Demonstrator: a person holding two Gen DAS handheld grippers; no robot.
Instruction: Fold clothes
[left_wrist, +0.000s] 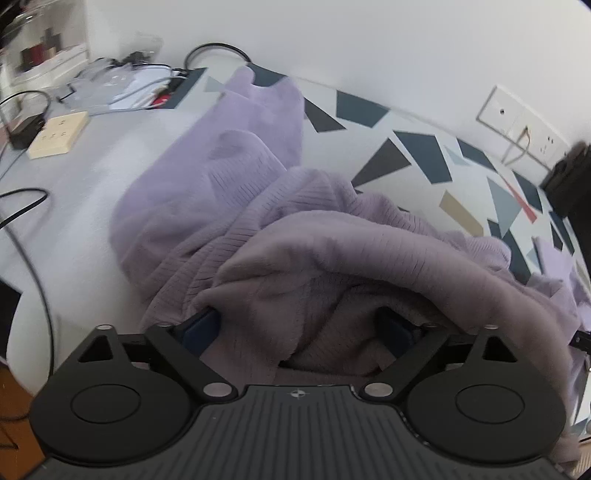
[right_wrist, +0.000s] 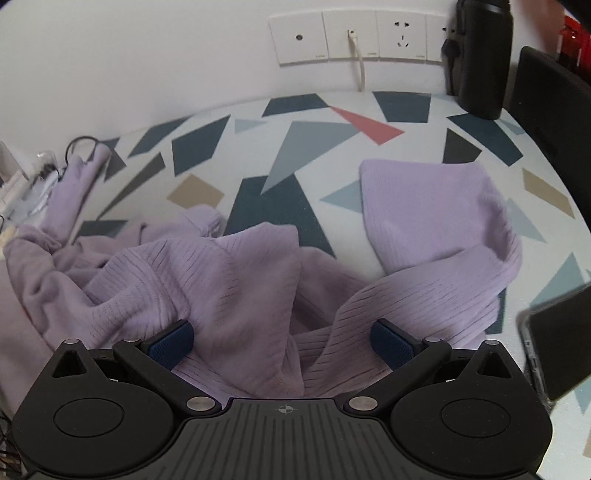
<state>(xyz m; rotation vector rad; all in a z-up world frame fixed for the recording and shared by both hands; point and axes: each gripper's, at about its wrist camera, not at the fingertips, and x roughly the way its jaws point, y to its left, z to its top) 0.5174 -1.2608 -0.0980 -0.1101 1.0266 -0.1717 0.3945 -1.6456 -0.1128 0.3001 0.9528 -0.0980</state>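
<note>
A: Where is the purple sweater?
B: It lies in a crumpled heap on the bench, the one with the colored shapes. One sleeve is spread out flat on the right.
A: What is the left claw doing?
B: Its blue pads are wide apart. The sweater is draped over them and bunched up between them, but they do not squeeze it.
A: And the right claw?
B: It is wide open too, low over the folds. Cloth lies between its pads.
A: Anything else?
B: A black bottle stands by the wall plugs.
</note>
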